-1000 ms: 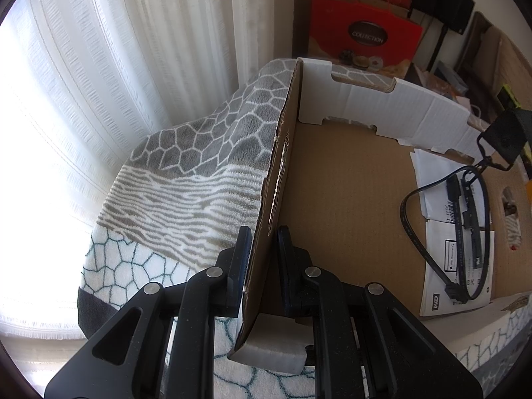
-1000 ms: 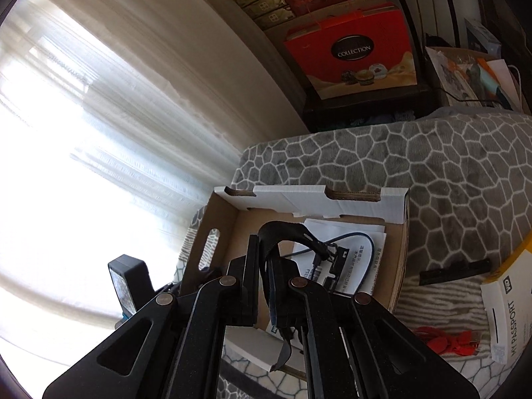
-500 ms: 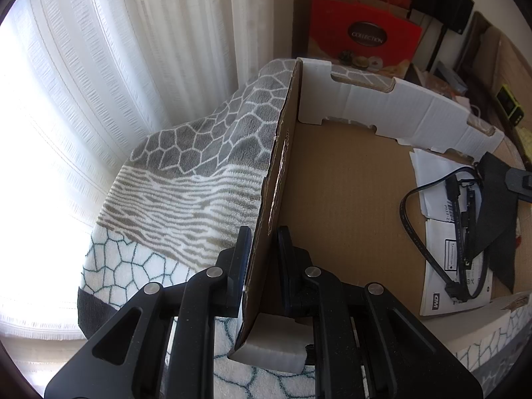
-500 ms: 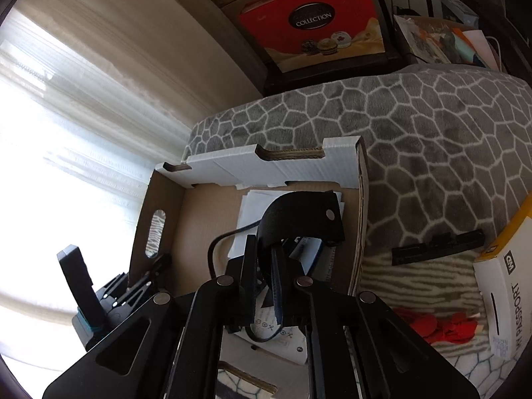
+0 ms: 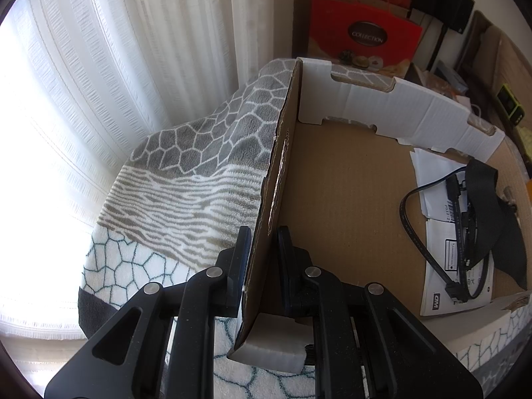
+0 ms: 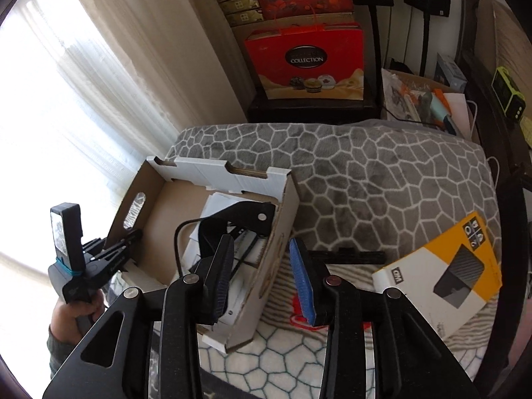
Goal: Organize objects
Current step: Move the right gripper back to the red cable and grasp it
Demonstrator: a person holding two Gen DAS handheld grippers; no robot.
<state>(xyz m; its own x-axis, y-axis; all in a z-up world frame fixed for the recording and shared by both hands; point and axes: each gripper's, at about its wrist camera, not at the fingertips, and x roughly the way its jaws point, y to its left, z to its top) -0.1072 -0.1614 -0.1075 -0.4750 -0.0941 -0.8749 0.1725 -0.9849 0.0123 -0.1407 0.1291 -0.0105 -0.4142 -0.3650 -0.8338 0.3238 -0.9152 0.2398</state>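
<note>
a: where a second ago the right gripper was pinched on a black pouch above the cardboard box, its jaws have just been opening and now stand apart with nothing pressed between them, straddling the box's near right wall.

b: and the pouch?

a: it lies inside the box, against the right wall, draped over a black cable and white leaflets. in the left wrist view a second ago only its edge hung over that corner; now it lies flat on the papers.

b: has the left side changed?

a: no. the left gripper stays clamped on the box's left wall, fingers tight against the cardboard on both sides, same spot as before. a hand holds its handle.

b: what sits outside the box?

a: on the patterned blanket, a yellow-and-white hard drive box to the right, a thin black strip just beside the box wall, and something red partly hidden behind the right gripper's blue pad. a red gift box stands beyond the bed.
</note>
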